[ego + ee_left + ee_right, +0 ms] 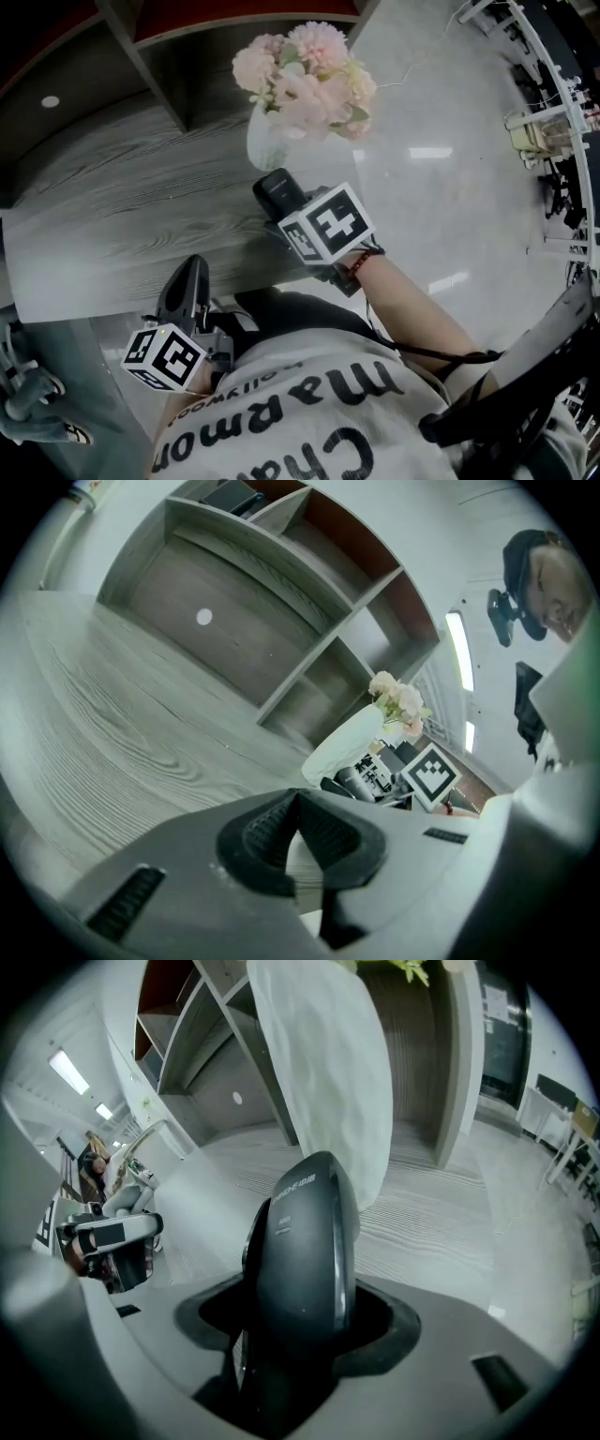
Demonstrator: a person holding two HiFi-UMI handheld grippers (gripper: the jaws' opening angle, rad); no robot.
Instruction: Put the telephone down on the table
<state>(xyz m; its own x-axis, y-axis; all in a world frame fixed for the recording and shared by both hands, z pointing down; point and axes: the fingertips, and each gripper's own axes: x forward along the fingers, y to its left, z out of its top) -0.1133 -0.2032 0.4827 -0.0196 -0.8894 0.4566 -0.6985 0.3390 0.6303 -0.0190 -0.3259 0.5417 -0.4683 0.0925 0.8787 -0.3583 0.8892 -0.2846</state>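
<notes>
Looking down from the head view, I have the right tongs (292,208) out over the near edge of the desk (122,216), with the dark end of the telephone (277,191) poking out of them. It sits just beside a white vase (265,141) of pink flowers (305,75). The left tongs (190,272) hang lower, near my body, and carry nothing that I can see.

From the left gripper view, the left tongs (298,841) are clenched, pads meeting at the tips with nothing caught between them. Bare desk (112,724) runs ahead toward a shelf (281,592).

The right gripper view is the useful one. The right tongs (300,1330) are clamped round the telephone (305,1260), which stands on edge between the pads and points at the vase (328,1082). Whether it touches the desk (431,1222) I cannot tell.

My read on the telephone: a stiff plastic shell, smooth and rounded, probably light, so it should not bend but could twist or slide in the pads. Gripping across the thick middle looks right — the curved ends would squirt out. I would lay it flat and well clear of the vase, since a nudge could tip that over.
</notes>
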